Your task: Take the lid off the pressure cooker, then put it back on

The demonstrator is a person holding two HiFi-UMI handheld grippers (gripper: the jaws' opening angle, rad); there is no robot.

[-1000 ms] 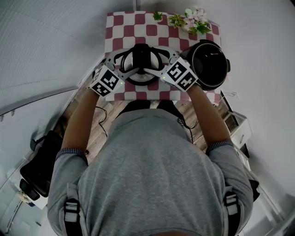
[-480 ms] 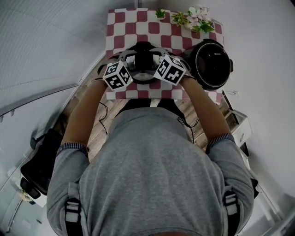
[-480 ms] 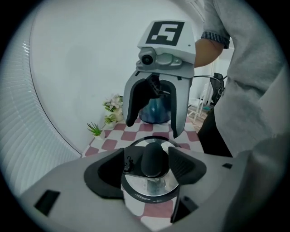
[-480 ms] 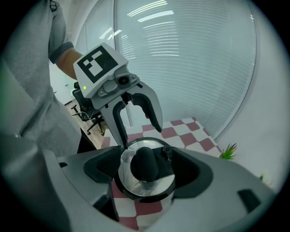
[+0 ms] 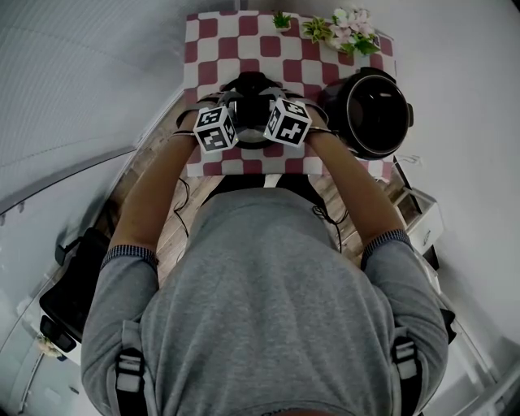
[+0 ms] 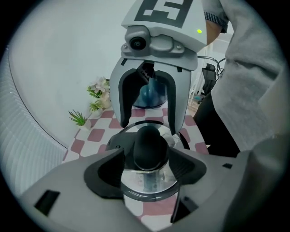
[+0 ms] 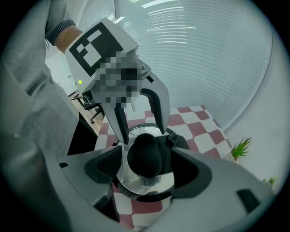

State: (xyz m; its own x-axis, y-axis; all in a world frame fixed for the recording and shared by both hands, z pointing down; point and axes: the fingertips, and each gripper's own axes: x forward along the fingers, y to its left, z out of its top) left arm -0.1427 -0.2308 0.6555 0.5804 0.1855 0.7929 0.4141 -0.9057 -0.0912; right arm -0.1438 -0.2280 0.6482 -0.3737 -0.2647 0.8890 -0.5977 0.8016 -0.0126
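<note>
Red-and-white checked cloth covers the tabletop [image 5: 219,49] in a pale-walled room. Nearest the camera is the person's grey shirt [image 5: 268,309], with both bare forearms reaching forward to the tabletop's near edge.

The left gripper [image 6: 147,165] and right gripper [image 7: 147,165] face each other across a round stainless-steel lid [image 6: 145,183], which sits over the near middle of the cloth. Whether its rim rests on the cloth or hangs just above it cannot be told. The lid lies about level, with its rounded black knob [image 6: 148,147] pointing up.

The left gripper's fingers [image 6: 102,174] stand wide apart, one on each side of the knob, and clasp it. The right gripper's fingers [image 7: 192,172] have just been closing and hold the same knob from the opposite side.

A black handle arm [image 7: 181,141] runs from the knob out to the rim. Its long axis points away from the person, toward the tabletop's far edge.

Just right of the lid stands the round black pressure cooker pot [image 5: 374,114], upright with its mouth uncovered. Along the far edge are a small green potted plant [image 5: 281,19] and a cluster of pink-and-white flowers [image 5: 349,28].
</note>
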